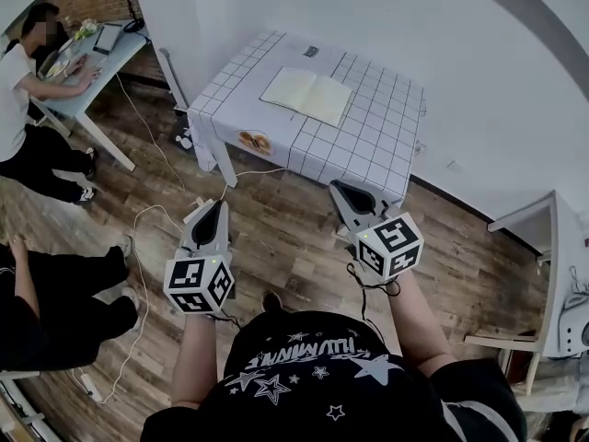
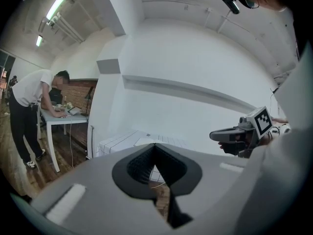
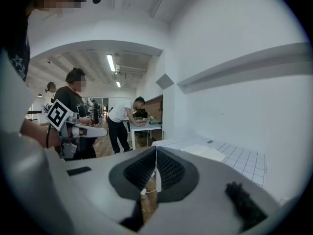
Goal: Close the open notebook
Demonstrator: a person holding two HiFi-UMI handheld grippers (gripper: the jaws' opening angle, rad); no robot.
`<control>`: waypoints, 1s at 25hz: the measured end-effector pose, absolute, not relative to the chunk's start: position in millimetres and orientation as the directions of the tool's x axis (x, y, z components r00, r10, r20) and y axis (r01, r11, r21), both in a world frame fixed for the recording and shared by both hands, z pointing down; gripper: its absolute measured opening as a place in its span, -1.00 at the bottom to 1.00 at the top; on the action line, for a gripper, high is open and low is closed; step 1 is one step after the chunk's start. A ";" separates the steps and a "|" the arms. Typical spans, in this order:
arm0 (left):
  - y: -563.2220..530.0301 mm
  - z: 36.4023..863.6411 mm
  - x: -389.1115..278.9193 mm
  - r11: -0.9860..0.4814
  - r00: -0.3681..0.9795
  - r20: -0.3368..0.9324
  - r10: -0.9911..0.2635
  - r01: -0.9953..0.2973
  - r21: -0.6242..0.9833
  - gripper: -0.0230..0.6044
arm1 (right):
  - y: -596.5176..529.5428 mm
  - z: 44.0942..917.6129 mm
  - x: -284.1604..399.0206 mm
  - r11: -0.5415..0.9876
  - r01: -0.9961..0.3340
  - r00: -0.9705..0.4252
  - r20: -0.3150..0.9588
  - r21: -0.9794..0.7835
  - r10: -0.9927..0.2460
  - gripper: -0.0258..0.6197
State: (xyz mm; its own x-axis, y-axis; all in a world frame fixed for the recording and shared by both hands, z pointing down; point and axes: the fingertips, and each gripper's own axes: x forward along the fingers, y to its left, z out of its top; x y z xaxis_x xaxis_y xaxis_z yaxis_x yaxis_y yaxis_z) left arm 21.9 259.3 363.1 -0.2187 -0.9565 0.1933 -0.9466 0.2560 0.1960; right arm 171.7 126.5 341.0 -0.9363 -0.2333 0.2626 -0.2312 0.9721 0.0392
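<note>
The open notebook (image 1: 306,95) lies flat, pale pages up, on a table (image 1: 368,145) covered with a white grid cloth. Both grippers hover over the wooden floor, short of the table's near edge, pointing toward it. My left gripper (image 1: 213,212) is shut with nothing between its jaws; my right gripper (image 1: 342,191) is also shut and empty. In the left gripper view the closed tips (image 2: 155,146) line up with the notebook (image 2: 142,141) far ahead. In the right gripper view the closed tips (image 3: 156,150) sit left of the notebook (image 3: 204,152).
A person (image 1: 18,109) leans over a desk (image 1: 92,63) at the upper left. Another person (image 1: 46,311) sits at the lower left. Cables (image 1: 138,219) trail across the floor. White furniture (image 1: 543,274) stands at the right.
</note>
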 end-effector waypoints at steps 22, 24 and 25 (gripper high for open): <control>202.9 382.6 -52.2 0.246 -0.200 0.242 -0.950 -0.953 0.176 -0.90 | 50.2 375.7 99.1 0.955 -0.296 -0.916 0.293 -0.028 -0.275 -0.87; 197.0 387.2 -64.5 0.276 -0.225 0.261 -0.939 -0.944 0.179 -0.90 | 37.2 371.8 75.2 0.962 -0.273 -0.928 0.269 -0.022 -0.257 -0.87; 192.7 388.9 -71.0 0.291 -0.238 0.268 -0.934 -0.940 0.181 -0.90 | 30.6 370.1 63.5 0.966 -0.258 -0.934 0.261 -0.019 -0.244 -0.87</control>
